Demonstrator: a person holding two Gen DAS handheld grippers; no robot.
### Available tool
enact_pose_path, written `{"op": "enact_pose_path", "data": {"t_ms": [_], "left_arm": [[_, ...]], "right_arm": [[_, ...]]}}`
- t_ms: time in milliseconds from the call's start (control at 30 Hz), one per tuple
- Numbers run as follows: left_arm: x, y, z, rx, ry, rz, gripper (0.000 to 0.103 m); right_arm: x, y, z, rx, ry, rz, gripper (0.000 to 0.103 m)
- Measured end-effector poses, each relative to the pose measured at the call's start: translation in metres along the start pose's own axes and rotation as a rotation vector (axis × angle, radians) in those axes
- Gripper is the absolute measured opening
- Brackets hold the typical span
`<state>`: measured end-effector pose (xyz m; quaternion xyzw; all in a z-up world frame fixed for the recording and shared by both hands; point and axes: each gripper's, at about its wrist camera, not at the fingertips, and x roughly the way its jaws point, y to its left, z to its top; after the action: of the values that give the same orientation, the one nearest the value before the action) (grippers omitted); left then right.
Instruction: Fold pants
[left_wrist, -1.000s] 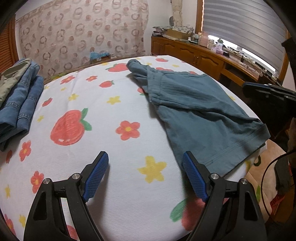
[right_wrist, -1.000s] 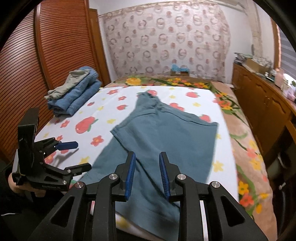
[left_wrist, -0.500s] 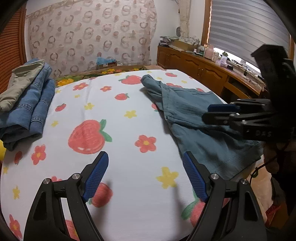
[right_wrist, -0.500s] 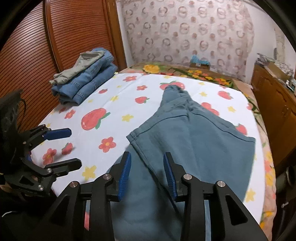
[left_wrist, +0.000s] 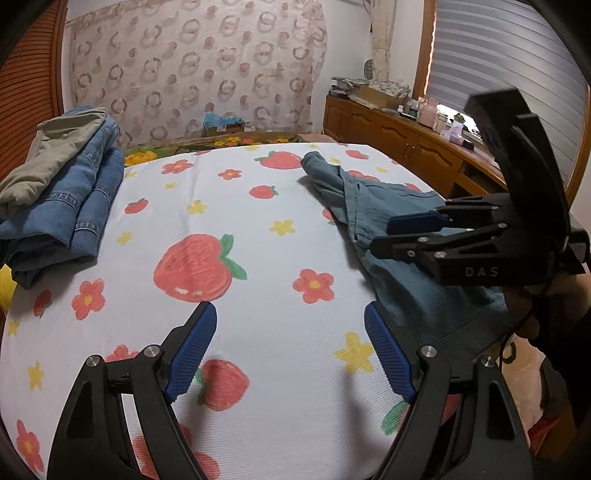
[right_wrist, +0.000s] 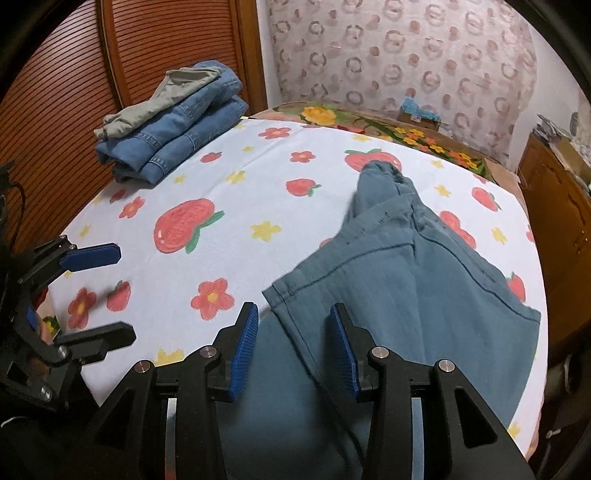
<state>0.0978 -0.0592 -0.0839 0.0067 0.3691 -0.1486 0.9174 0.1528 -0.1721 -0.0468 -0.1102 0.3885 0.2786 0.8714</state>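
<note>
Left gripper (left_wrist: 290, 347): black angular plastic frame, blue ribbed finger pads, silver screw heads.
Right gripper (right_wrist: 293, 347): matching black frame, blue ribbed pads, silver screws; pale "DAS" lettering on its side.
Cable: thin, black, beside the right gripper's handle.

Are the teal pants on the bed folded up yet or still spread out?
Mostly spread out: the teal pants lie loose across the bedsheet, one leg flap lapped over, waist bunched.
</note>
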Motion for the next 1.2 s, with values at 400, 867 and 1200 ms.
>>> {"op": "enact_pose_path", "data": {"t_ms": [400, 867, 1200], "left_arm": [[0.001, -0.003, -0.003, 0.002, 0.005, -0.004, 0.083], [0.003, -0.013, -0.006, 0.023, 0.016, -0.015, 0.083], [0.003, -0.014, -0.006, 0.024, 0.016, -0.016, 0.083]], "right_arm": [[0.019, 0.006, 0.012, -0.013, 0.005, -0.02, 0.011], [-0.024, -0.035, 0.009, 0.09, -0.102, -0.072, 0.006], [-0.027, -0.073, 0.013, 0.132, -0.089, -0.185, 0.006]]}}
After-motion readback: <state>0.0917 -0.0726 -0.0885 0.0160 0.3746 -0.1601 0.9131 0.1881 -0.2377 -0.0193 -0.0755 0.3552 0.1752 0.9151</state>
